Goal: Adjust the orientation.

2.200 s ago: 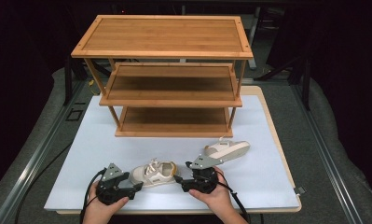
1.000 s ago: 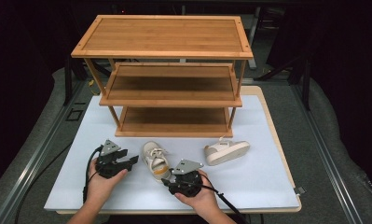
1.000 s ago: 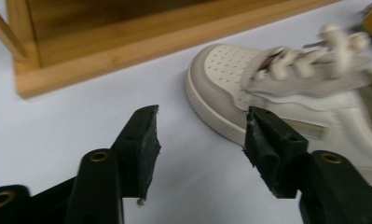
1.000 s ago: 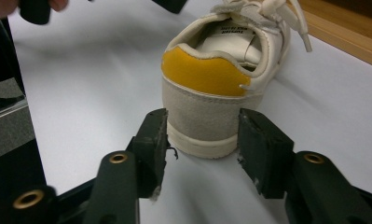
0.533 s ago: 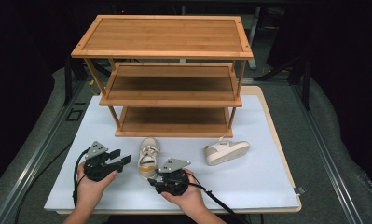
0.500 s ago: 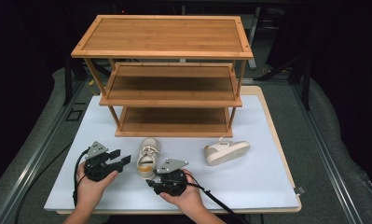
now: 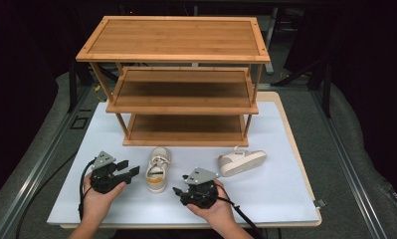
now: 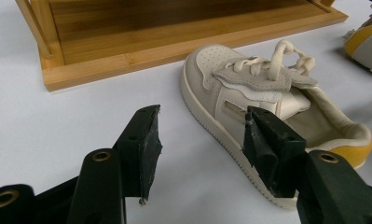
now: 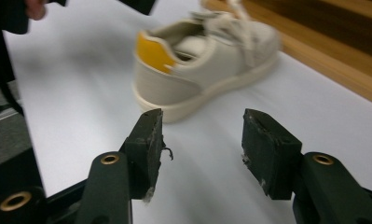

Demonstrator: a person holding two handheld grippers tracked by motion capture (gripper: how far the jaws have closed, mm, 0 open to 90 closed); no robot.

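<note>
Both grippers, left gripper and right gripper, open, empty; your off-centre pinch could tip near shoe on counter, jaws just widening

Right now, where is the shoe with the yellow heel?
In the high view, the shoe lies on the white mat between the left gripper and right gripper, before the wooden rack.

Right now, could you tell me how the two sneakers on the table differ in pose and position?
The nearer sneaker stands upright on its sole, toe toward the shoe rack, yellow heel toward the person; the farther sneaker lies tipped on its side, pointing to the right. The nearer sneaker sits between the left tool and right tool; the farther sneaker lies apart, to their right. Both are cream lace-ups on the white mat.
</note>
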